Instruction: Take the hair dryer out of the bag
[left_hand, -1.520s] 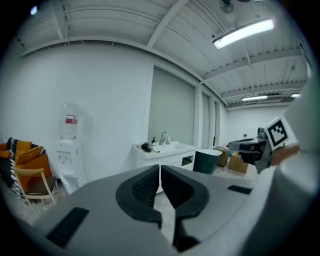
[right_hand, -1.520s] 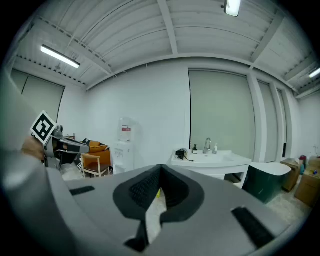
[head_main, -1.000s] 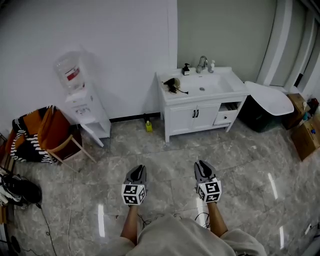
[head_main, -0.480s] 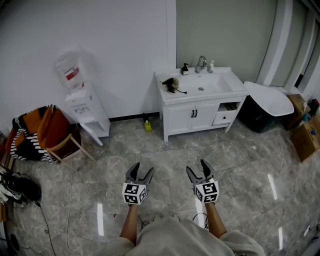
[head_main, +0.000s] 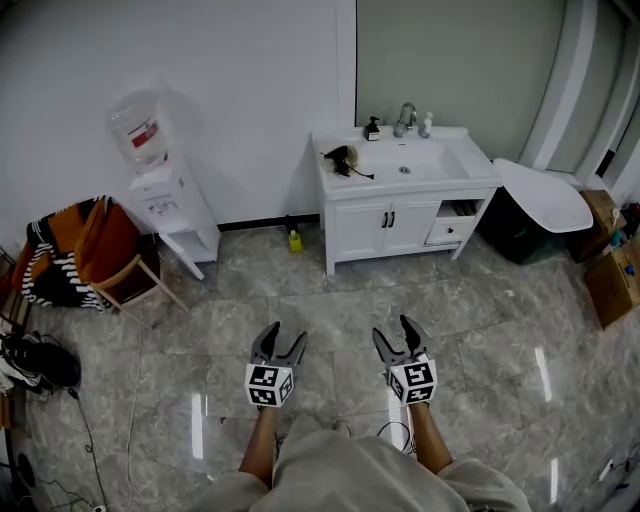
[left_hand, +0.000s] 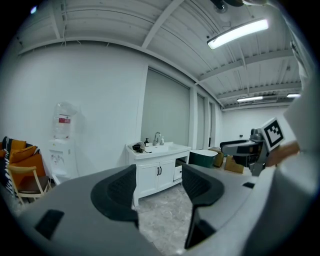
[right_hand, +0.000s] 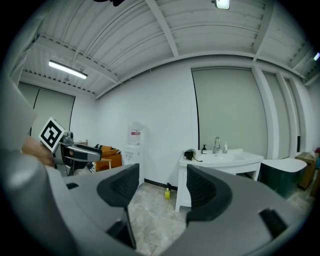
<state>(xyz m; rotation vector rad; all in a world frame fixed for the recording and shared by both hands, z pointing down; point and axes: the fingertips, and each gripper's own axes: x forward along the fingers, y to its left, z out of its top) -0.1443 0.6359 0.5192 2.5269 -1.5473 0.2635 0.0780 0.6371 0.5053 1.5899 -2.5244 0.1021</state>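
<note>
2 outstretched forearms (head_main: 259, 450) hold left gripper (head_main: 285, 335) and right gripper (head_main: 392, 332) nearly level, fingers (head_main: 266, 343) just spread, empty.

The hair dryer (head_main: 342, 158) is a small dark object with a thin dark cord trailing to its right. It lies on the left end of a white vanity top (head_main: 470, 166). It is far ahead of the fingers of the left gripper (head_main: 285, 335) and the right gripper (head_main: 393, 331), well apart from both. Whether a bag encloses it cannot be told.
</note>
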